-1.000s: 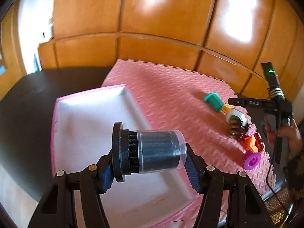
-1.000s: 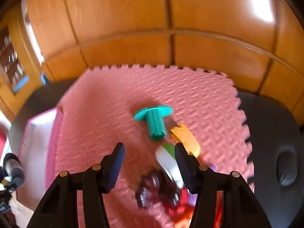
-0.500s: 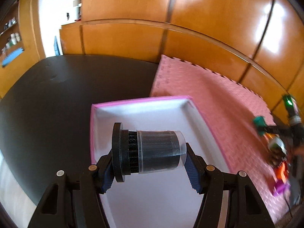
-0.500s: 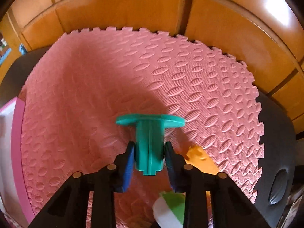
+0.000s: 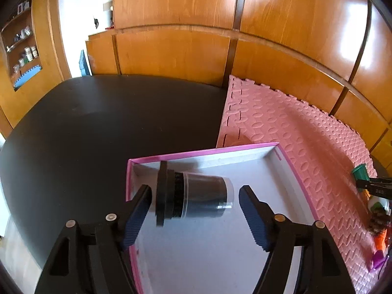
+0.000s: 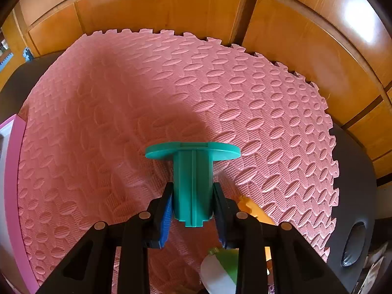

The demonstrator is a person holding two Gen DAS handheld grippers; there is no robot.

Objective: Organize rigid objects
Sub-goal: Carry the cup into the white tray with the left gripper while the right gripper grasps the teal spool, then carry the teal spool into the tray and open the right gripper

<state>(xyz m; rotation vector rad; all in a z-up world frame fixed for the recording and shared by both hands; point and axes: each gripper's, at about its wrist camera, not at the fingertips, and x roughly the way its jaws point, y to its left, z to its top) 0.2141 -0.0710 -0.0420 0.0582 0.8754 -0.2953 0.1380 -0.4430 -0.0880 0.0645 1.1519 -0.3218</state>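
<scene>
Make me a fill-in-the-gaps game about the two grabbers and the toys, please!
1. The left gripper has its jaws ____ around the black cylinder with a clear cap.
2. That cylinder lies in the white tray with a ____ rim.
3. The right gripper is shut on the ____ plastic flanged peg.
4. The peg is above the bumpy pink ____ mat.

Missing words: open; pink; teal; foam

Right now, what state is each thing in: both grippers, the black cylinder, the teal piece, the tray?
left gripper: open, jaws clear of the cylinder.
black cylinder: on its side in the tray's near-left corner, released.
pink-rimmed tray: holds only the cylinder.
right gripper: shut on the teal piece's stem.
teal flanged piece: gripped, flange pointing away.
remaining small parts: clustered on the pink foam mat.
</scene>
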